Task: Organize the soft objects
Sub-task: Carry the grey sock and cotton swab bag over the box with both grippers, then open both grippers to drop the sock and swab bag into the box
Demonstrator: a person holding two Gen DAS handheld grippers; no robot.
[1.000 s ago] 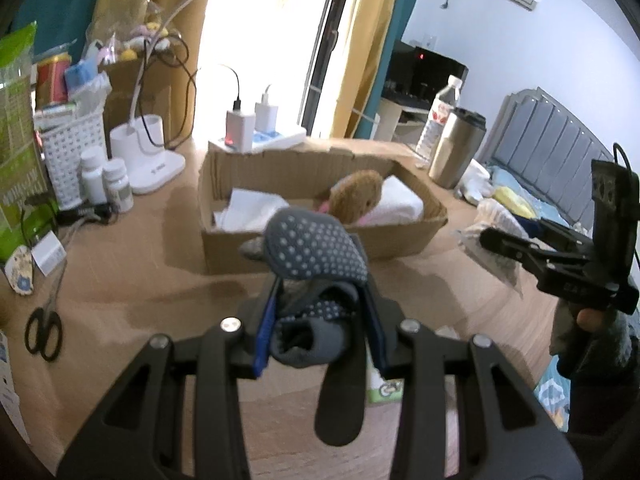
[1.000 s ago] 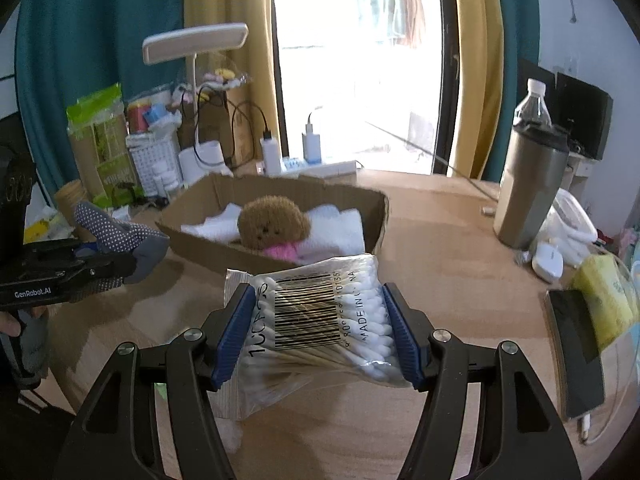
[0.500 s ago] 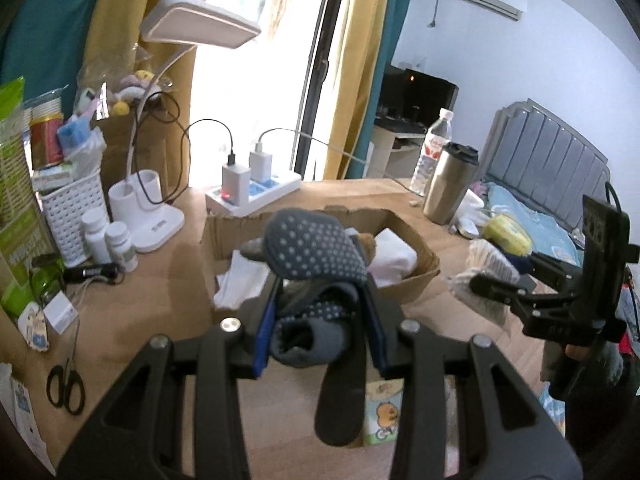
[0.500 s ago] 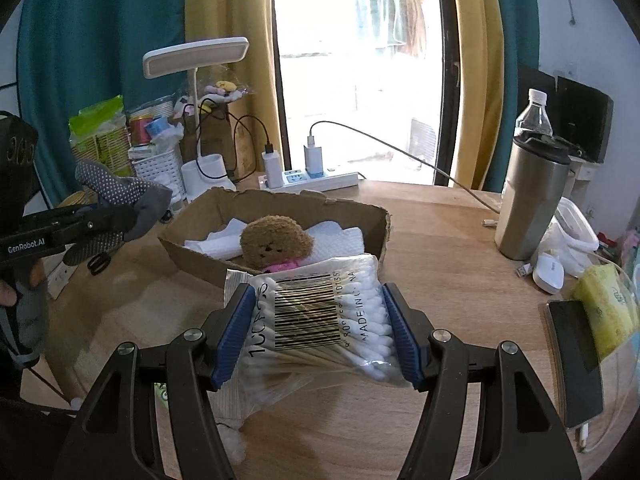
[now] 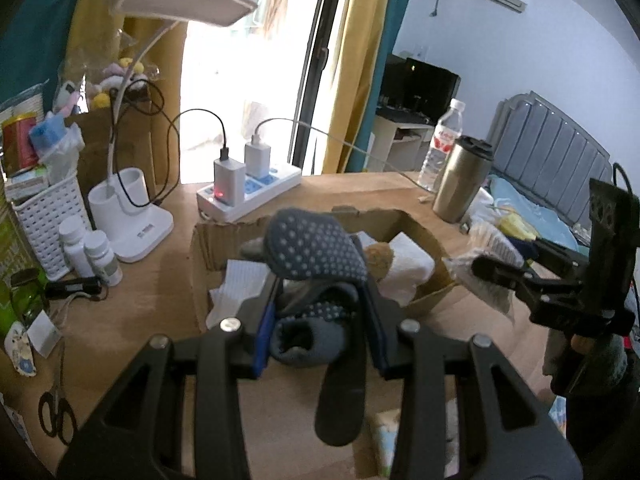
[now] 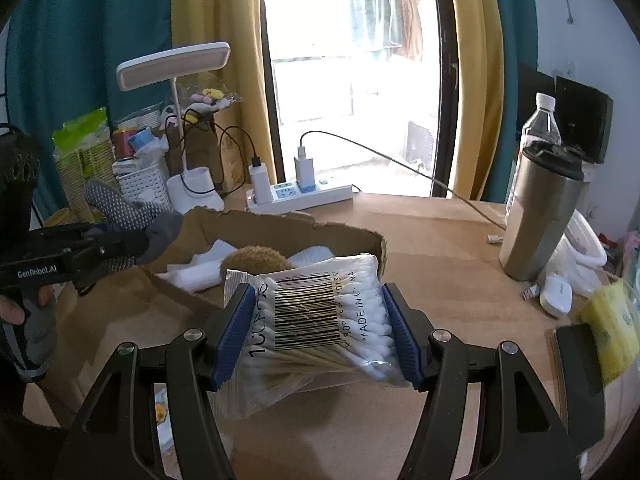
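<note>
My left gripper (image 5: 320,320) is shut on a grey sock with white dots (image 5: 316,252) and holds it above the near left edge of a cardboard box (image 5: 200,248); it also shows in the right wrist view (image 6: 132,216). My right gripper (image 6: 316,320) is shut on a clear bag of cotton swabs (image 6: 320,320), raised just in front of the box (image 6: 344,236). Inside the box lie white cloths (image 6: 208,264) and a brown plush toy (image 6: 256,256), partly hidden by the bag.
A power strip (image 5: 248,196) with chargers, a white desk lamp (image 5: 132,216), pill bottles (image 5: 92,252) and a white basket (image 5: 44,216) stand left of the box. Scissors (image 5: 56,412) lie at the near left. A steel tumbler (image 6: 540,216) and water bottle (image 6: 536,128) stand right.
Both grippers have risen and moved toward the box with their loads. The sock now hangs over the box's left part; the swab bag is closer to the box's near right corner.
</note>
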